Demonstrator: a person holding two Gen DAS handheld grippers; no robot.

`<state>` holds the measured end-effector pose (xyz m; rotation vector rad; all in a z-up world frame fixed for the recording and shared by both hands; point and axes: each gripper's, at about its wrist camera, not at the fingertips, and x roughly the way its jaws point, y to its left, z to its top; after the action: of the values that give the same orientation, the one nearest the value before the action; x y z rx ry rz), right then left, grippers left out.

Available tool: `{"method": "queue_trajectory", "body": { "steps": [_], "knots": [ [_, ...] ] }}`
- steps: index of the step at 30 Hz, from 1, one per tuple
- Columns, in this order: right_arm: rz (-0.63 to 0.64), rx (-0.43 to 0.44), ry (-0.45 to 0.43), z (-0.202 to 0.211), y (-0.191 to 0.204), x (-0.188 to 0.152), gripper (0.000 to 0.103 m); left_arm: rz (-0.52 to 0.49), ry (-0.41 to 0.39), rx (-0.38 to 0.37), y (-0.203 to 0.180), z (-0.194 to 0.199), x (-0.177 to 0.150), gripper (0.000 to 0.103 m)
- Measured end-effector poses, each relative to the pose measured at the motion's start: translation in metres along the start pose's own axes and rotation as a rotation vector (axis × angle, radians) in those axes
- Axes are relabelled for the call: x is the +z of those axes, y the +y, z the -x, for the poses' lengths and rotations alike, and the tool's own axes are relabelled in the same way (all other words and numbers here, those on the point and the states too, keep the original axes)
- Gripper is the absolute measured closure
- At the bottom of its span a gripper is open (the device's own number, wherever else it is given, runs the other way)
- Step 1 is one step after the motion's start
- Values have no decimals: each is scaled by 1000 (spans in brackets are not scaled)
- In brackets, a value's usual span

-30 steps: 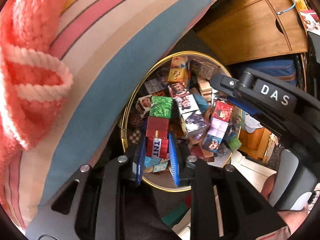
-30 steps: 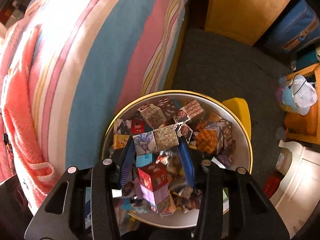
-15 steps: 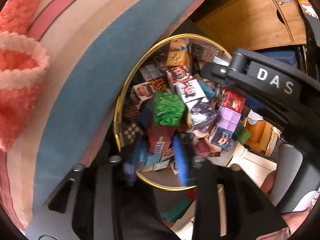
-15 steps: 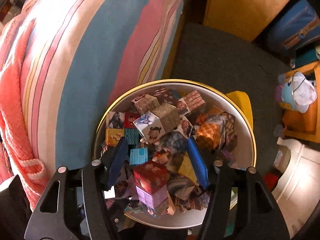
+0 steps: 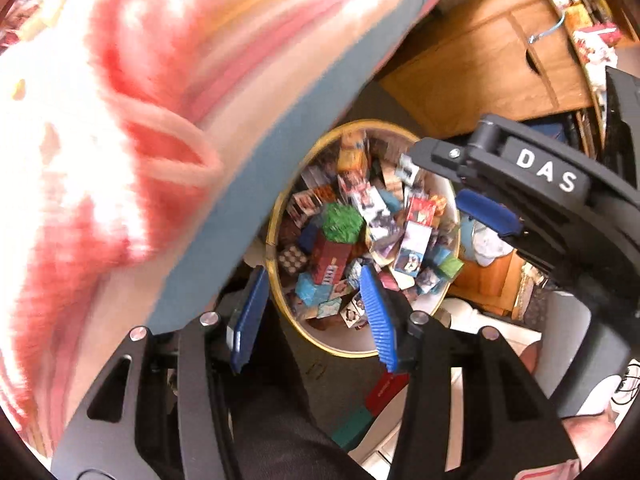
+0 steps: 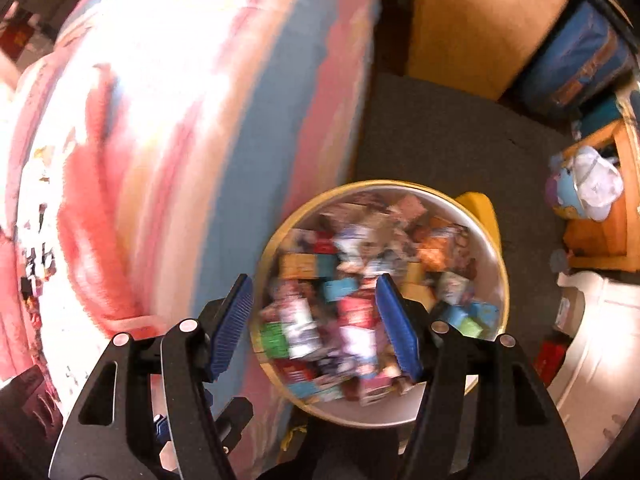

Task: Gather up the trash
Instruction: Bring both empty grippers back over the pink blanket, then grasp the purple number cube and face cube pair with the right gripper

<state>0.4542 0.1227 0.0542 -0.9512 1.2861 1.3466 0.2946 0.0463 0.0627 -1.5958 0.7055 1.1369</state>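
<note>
A round bin with a gold rim [image 5: 276, 216] stands on the floor beside the bed, filled with printed paper cubes. On the heap lie a red TNT box [image 5: 330, 256] and a green cube [image 5: 342, 222]. My left gripper [image 5: 312, 312] hangs open above the bin's near edge, with nothing between its fingers. My right gripper [image 6: 314, 318] is also open and holds nothing. It hovers over the same bin [image 6: 384, 184], whose cubes are blurred there. One of its blue pads [image 5: 486, 212] shows over the bin's far side in the left wrist view.
A bed with a striped cover [image 6: 248, 140] and a pink knitted blanket [image 5: 120, 140] rises at the left. Wooden cabinets [image 5: 480, 72] stand behind on grey carpet [image 6: 440, 128]. A yellow object [image 6: 478, 204] touches the bin; white furniture [image 6: 592, 344] is at the right.
My left gripper opened and let the TNT box and green cube drop into the bin. My right gripper opened wider. Both pulled back from the bin, and the views blur.
</note>
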Motion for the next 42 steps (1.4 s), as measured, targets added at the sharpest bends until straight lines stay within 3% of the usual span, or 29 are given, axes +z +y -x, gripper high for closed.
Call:
{"method": "queue_trajectory", "body": {
  "steps": [8, 13, 23, 31, 36, 42],
  "knots": [
    [214, 89, -34, 28, 125, -4, 39, 153, -178, 20, 65, 83, 9, 57],
    [386, 155, -27, 29, 219, -29, 39, 335, -280, 49, 145, 132, 6, 57],
    [741, 226, 25, 6, 407, -106, 39, 755, -476, 131, 310, 214, -64, 56],
    [986, 160, 11, -36, 511, -149, 34, 1047, -545, 122, 403, 225, -101, 55],
    [1012, 106, 21, -74, 544, -140, 34, 1123, -558, 114, 433, 216, -86, 53],
    [1057, 63, 28, -111, 571, -132, 34, 1136, -549, 101, 452, 205, -59, 51]
  ]
}}
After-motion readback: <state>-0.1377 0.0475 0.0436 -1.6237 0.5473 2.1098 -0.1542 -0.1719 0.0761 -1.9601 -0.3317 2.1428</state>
